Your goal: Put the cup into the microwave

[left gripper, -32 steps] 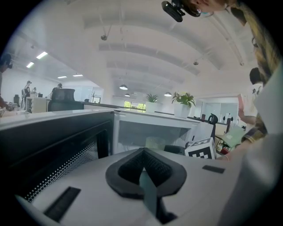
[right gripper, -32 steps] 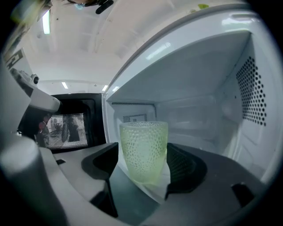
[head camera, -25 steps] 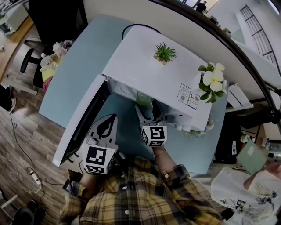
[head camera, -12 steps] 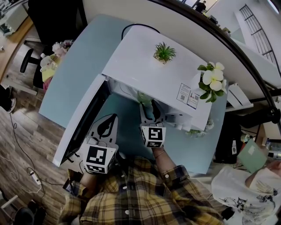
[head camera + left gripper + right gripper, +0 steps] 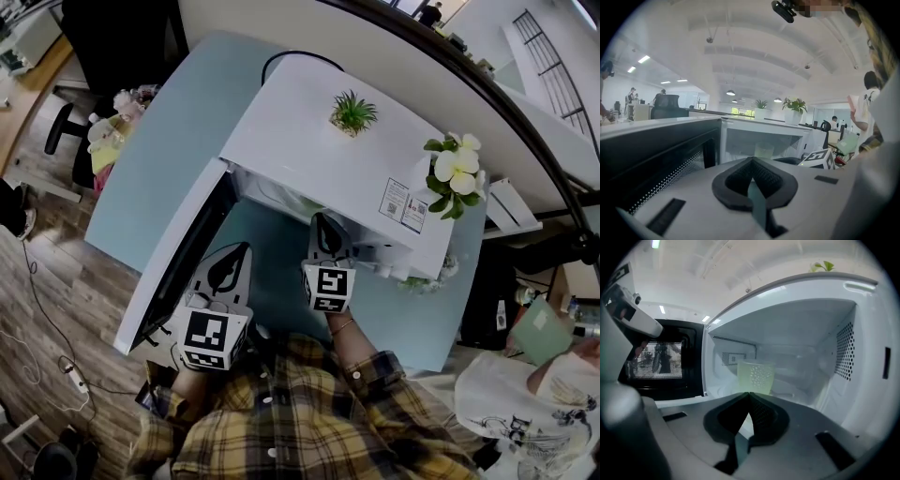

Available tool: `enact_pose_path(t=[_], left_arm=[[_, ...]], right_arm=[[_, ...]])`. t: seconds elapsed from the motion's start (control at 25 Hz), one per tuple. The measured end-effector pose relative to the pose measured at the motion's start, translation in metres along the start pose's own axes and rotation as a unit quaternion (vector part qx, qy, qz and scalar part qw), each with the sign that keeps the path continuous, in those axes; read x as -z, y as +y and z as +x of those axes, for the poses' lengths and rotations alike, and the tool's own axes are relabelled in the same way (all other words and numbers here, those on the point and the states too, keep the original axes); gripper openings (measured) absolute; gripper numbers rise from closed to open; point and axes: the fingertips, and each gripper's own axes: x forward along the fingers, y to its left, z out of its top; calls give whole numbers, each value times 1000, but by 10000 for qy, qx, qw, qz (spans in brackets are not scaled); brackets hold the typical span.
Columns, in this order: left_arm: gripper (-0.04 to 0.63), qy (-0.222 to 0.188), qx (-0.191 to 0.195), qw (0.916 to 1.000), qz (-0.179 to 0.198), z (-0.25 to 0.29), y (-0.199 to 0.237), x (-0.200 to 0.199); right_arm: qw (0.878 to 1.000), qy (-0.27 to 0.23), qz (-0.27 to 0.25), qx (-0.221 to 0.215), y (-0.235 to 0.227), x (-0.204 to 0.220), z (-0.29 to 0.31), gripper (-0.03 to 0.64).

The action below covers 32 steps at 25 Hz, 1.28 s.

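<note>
A pale green cup [image 5: 756,376] stands upright inside the open white microwave [image 5: 319,141], also visible in the left gripper view as the cup [image 5: 764,150]. My right gripper [image 5: 749,393] sits just in front of the cup at the oven's mouth; its jaws have just been closing, and they now meet with nothing between them. In the head view the right gripper [image 5: 323,223] points into the cavity. My left gripper [image 5: 238,251] hangs shut and empty beside the swung-out door [image 5: 183,253], its tips [image 5: 752,160] aimed at the opening.
A small spiky plant [image 5: 352,112] and a white-flowered plant [image 5: 453,169] stand on top of the microwave. The microwave rests on a light blue table [image 5: 178,141]. The dark door projects to the left. A person with a white bag [image 5: 525,403] is at the lower right.
The right gripper's jaws, spread around the cup a second ago, have closed together; the cup stays standing in the microwave. The left gripper has not moved.
</note>
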Motion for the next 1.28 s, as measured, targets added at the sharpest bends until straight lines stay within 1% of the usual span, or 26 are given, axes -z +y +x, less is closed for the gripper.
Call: enact_pose_path(t=[0.6, 0.96, 1.28], left_arm=[[-11, -69, -104, 9999, 42, -1, 4, -5], [-11, -163, -51, 9998, 134, -4, 0, -11], [-11, -237, 103, 9994, 239, -3, -12, -19]], right_arm=[[9997, -210, 91, -91, -4, -11, -8, 5], [9981, -505, 215, -276, -6, -32, -28, 5], [9951, -763, 329, -528, -6, -57, -61, 5]])
